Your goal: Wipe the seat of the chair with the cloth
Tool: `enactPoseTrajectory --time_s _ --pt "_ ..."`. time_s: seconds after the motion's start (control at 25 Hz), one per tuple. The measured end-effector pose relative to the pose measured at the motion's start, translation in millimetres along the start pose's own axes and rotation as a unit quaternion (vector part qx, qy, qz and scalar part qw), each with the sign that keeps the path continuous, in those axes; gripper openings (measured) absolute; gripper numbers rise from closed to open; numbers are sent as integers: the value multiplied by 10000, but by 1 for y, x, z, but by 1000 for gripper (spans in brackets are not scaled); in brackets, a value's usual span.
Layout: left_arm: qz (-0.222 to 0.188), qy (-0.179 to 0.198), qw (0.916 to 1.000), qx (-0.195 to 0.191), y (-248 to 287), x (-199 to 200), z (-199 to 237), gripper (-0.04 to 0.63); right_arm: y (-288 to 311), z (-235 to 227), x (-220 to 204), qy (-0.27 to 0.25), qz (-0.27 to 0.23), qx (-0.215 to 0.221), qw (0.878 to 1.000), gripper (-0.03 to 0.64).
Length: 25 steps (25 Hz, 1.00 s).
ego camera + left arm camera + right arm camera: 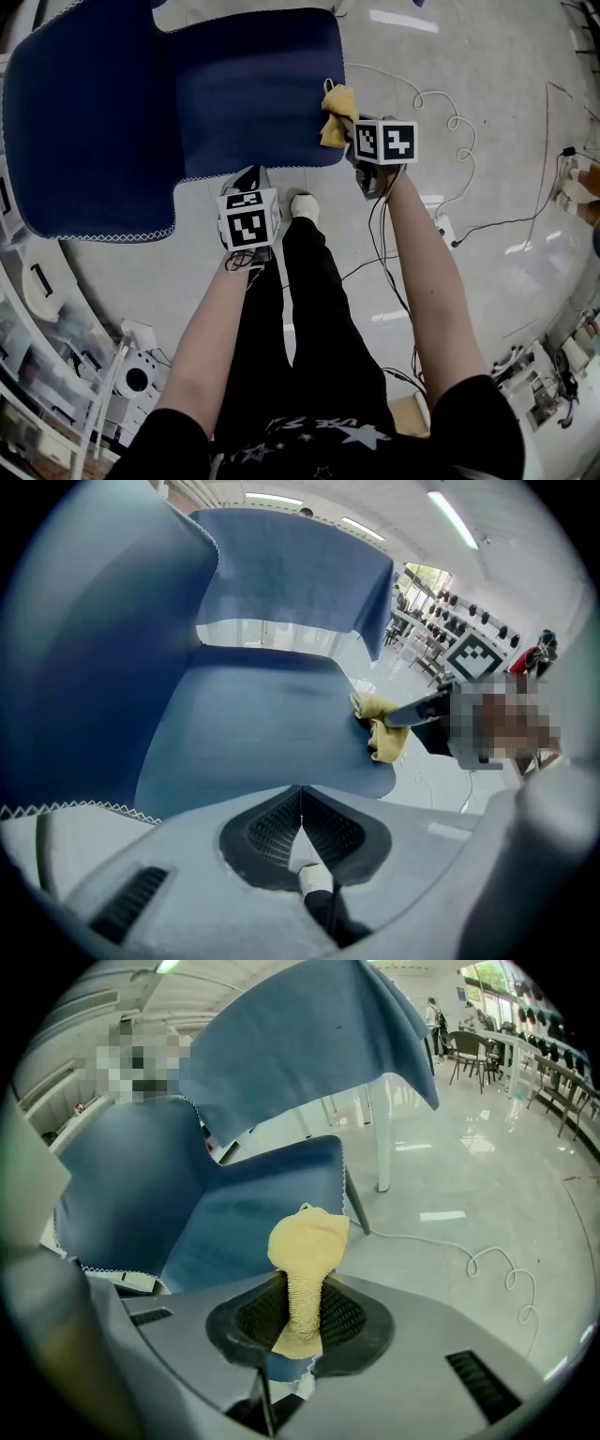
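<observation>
Head view lets us place the right gripper (pixel 349 131), clamped on the yellow cloth (pixel 337 111) at the blue seat (pixel 253 94)'s right front corner, poised, we judge, to wipe, while the left gripper (pixel 300 822), jaws together and empty, hovers off the front edge; whether cloth touches seat we cannot tell.

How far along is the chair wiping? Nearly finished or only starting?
Done: the cloth is picked up, pinched in the jaws of the right gripper. In hand: it sits at the right edge of the seat. Left: apparently the whole seat, though nothing shows what is wiped. The left gripper is shut, empty.
</observation>
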<state>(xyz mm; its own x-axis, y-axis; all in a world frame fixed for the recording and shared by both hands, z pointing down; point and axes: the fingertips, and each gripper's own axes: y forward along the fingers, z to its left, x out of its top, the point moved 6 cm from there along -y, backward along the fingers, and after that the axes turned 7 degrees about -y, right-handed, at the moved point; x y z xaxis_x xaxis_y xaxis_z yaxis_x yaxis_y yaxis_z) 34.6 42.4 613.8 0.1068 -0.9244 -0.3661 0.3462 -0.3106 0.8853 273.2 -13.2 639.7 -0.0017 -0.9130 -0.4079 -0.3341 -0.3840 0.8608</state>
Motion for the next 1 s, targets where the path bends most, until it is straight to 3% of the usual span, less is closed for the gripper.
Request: enactPoseTrajectory --time_s 0.16,0.28,0.48,0.8,1.0 --pt "92 78 9999 15 -9 -14 3 20 -8 4 -3 -65 57 -96 9999 66" --pt "129 23 9999 47 -18 -29 12 20 -7 28 1 -251 13 72 9997 66" --pt "155 -110 9998 31 -33 -60 36 20 6 103 10 -723 -63 720 9948 66" --pt "12 -275 9992 275 -63 -85 87 20 53 238 -3 -1368 88 1885 9725 66" --pt "-139 -453 9984 305 -80 -92 115 20 81 297 -10 -1641 202 2202 9613 66"
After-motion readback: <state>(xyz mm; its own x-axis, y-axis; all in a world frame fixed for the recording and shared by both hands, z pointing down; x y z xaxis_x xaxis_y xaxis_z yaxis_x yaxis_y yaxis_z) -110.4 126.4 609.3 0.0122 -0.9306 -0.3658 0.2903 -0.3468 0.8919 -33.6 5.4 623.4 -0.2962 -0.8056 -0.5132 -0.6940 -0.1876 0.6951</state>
